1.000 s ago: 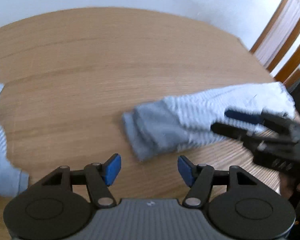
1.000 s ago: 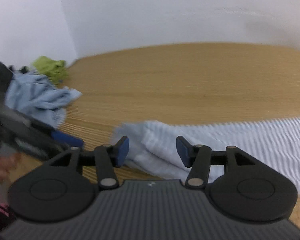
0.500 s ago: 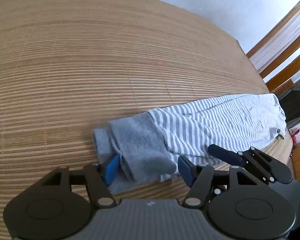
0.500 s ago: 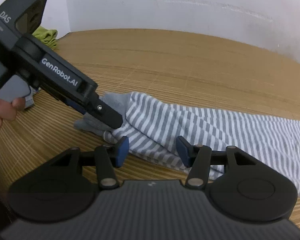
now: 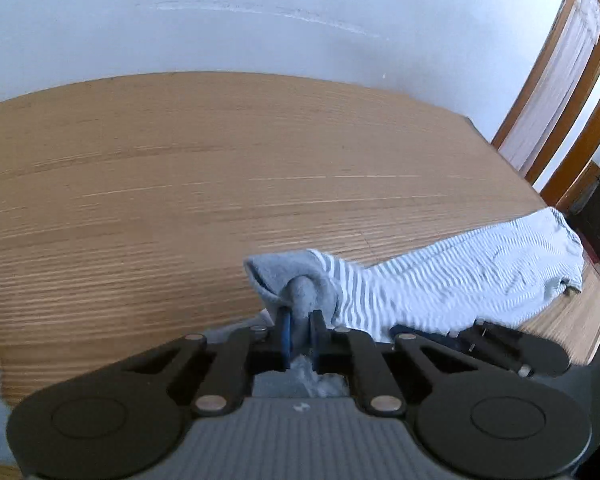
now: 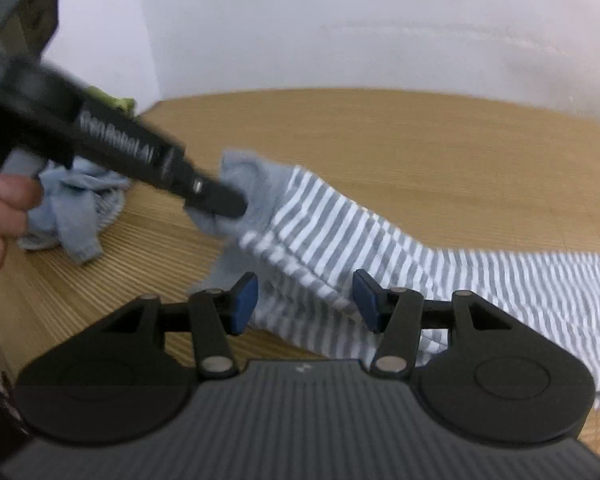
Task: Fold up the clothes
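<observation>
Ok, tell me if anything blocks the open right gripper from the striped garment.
Nothing visible does. The right gripper hangs open over the striped garment; the left gripper, shut on the grey cuff, stands off to one side.

A wooden table with fine, light-brown grain fills the middle of both views. A plain white wall runs behind it across the upper frame, marked by a faint horizontal scuff. At the upper right of the left wrist view stands a wooden door frame, brightly daylit.
</observation>
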Demonstrator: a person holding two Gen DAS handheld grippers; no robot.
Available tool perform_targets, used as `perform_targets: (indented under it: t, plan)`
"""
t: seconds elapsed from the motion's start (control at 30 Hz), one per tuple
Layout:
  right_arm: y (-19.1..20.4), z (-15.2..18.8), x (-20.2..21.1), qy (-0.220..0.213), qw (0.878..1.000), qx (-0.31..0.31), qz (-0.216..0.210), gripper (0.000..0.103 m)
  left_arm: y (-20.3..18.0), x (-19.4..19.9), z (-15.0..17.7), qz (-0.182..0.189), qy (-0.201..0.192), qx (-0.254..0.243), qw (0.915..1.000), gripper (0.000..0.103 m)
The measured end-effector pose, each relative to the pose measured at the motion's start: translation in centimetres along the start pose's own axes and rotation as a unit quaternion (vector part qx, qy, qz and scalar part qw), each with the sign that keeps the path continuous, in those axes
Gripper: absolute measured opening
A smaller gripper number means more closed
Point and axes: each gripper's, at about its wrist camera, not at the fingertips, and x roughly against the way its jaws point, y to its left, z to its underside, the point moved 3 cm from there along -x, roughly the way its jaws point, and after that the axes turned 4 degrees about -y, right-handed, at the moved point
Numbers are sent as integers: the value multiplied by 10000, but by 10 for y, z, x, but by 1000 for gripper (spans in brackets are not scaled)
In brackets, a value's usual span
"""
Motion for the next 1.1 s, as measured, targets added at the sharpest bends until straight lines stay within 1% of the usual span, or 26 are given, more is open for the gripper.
perform_targets:
  t: [0.07,0.13,0.17,0.23,0.3,0.37,0.43,0.5,0.6,0.7,0.73,0.77,0.8,0.83,0.87,0.9,1.0,1.07,1.1]
  plan:
    - [-3,-2,3,93,9999,-3,-142,55,6,-12,16,-182,341,50,9992,10]
    - [-15,0,3,255,9995,-60,-202,55,11,-27,32,-332,682,138,9970,11]
    - [-23,0,4,290,9994,-62,-171,55,11,-31,37,-351,711,201,9966,12]
    - [-49,0,7,353,9992,-173,-68,55,8,-31,36,-410,627,241,9969,15]
    - [-78,-5,8,330,9987,-381,-112,55,5,-31,34,-468,565,299,9969,17]
    - [-105,-15,1,266,9987,-394,-183,55,8,-29,33,-533,562,460,9959,17]
    - [-126,-27,-13,411,9979,-166,-478,56,10,-26,33,-622,476,543,9954,16]
    - [-133,-32,-31,726,9933,262,-860,56,1,-23,31,-720,331,536,9954,16]
    - [-131,-28,-50,1114,9796,1060,-1293,55,-6,-18,31,-922,213,485,9943,16]
    - [-131,-20,-58,1413,9646,1523,-1625,55,-9,-15,32,-1101,162,521,9924,16]
    - [-128,-19,-58,1432,9611,1623,-1717,55,-10,-13,32,-1140,151,555,9918,16]
    - [-124,-21,-61,1403,9593,1699,-1767,49,-11,-12,32,-1179,140,589,9912,16]
    - [-124,-22,-60,1382,9577,1738,-1831,28,-12,-11,32,-1217,125,618,9906,16]
    - [-124,-24,-58,1380,9558,1713,-1950,14,-14,-9,33,-1248,104,638,9901,16]
    - [-127,-27,-53,1299,9565,1743,-1946,8,-15,-4,33,-1265,77,651,9898,16]
    - [-129,-30,-47,1214,9572,1775,-1935,7,-14,3,33,-1279,27,670,9895,16]
    - [-132,-44,-28,720,9663,1655,-1834,7,-16,9,27,-1348,-77,707,9883,16]
    - [-137,-49,-29,587,9708,1488,-1786,7,-14,0,27,-1475,45,677,9867,17]
    - [-138,-47,-35,634,9705,1517,-1764,10,-12,-7,29,-1539,169,670,9857,19]
